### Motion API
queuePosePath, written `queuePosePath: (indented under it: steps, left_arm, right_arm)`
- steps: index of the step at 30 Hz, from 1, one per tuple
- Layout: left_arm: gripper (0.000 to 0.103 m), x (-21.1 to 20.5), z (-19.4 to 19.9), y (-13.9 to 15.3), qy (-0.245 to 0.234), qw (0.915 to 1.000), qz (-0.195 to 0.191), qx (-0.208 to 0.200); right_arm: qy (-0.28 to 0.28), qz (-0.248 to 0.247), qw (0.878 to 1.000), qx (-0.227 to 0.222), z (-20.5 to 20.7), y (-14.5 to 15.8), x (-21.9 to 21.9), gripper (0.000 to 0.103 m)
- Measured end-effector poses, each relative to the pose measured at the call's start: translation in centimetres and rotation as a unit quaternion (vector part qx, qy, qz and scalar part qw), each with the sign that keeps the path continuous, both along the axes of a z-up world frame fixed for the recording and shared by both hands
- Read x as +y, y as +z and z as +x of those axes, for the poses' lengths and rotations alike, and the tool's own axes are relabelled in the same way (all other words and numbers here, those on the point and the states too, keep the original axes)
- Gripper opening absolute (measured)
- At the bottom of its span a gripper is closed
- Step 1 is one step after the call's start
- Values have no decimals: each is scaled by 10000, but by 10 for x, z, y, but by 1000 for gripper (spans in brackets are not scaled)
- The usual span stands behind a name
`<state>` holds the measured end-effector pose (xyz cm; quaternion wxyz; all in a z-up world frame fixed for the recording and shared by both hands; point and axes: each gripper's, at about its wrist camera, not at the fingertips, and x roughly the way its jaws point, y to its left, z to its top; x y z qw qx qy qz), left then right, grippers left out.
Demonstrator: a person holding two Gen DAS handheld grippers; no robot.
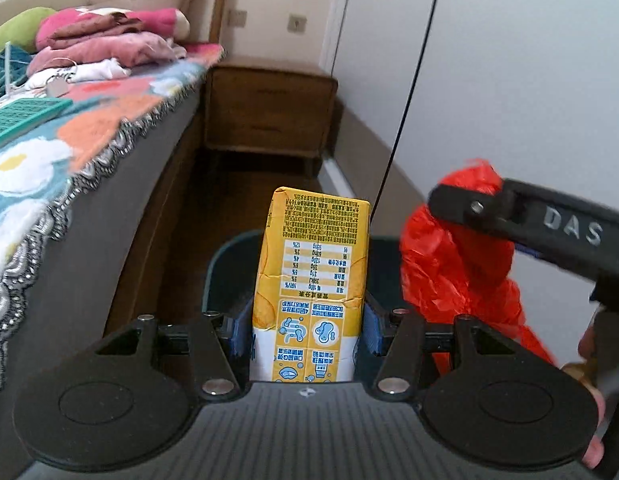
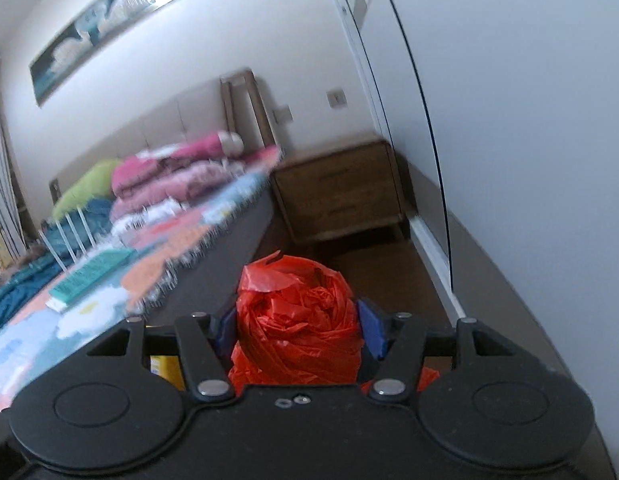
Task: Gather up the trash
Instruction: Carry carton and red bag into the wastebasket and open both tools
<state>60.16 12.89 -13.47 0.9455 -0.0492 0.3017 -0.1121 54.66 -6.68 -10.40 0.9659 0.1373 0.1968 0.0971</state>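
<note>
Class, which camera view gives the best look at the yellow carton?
The left wrist view: the carton stands upright between the left gripper's fingers, its label facing the camera. The right wrist view shows only a yellow sliver behind the gripper frame.
</note>
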Motion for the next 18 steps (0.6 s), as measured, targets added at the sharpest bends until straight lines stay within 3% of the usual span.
queuePosePath:
  steps: [8, 14, 18]
  left_arm:
    - [53, -22, 12, -26, -325, 9974, 466, 446]
    - [53, -35, 14, -36, -431, 9945, 656, 700]
    - [54, -37, 8, -36, -481, 9947, 595, 683]
  right_arm:
    - [157, -743, 9944, 740, 1, -30, 17, 64]
    - [324, -983, 9909, 863, -11, -29, 25, 77]
    - [408, -1038, 9907, 783, -18, -23, 26, 77]
